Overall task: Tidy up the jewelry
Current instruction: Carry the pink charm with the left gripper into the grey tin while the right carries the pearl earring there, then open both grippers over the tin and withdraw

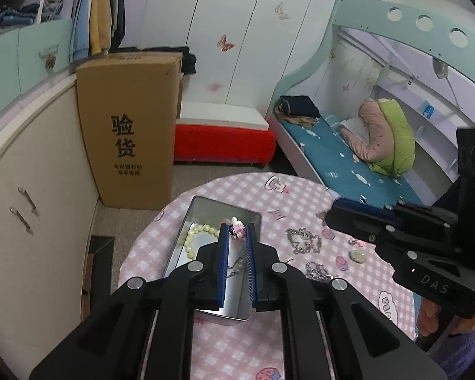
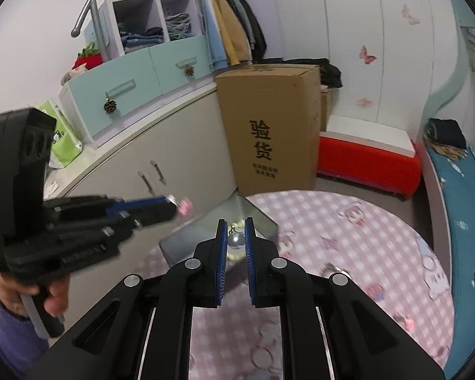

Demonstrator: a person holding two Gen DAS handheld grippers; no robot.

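My left gripper [image 1: 237, 231] is shut on a small pink and white charm [image 1: 238, 228] and holds it above the open metal tin [image 1: 205, 212], which holds a cream pearl bracelet [image 1: 195, 237] and a thin chain. My right gripper [image 2: 236, 237] is shut on a silver pearl earring [image 2: 236, 240], above the tin [image 2: 262, 221]. The left gripper with its pink charm [image 2: 185, 206] shows at the left in the right wrist view. The right gripper body [image 1: 405, 234] shows at the right in the left wrist view.
On the pink checked round table [image 1: 269, 196] lie a silver chain [image 1: 304, 240], a second silver piece [image 1: 316, 269] and a pale round stone [image 1: 357, 256]. A tall cardboard box [image 1: 129, 126], a white cabinet [image 1: 31, 174], a red bench [image 1: 224, 142] and a bed [image 1: 348, 158] stand around.
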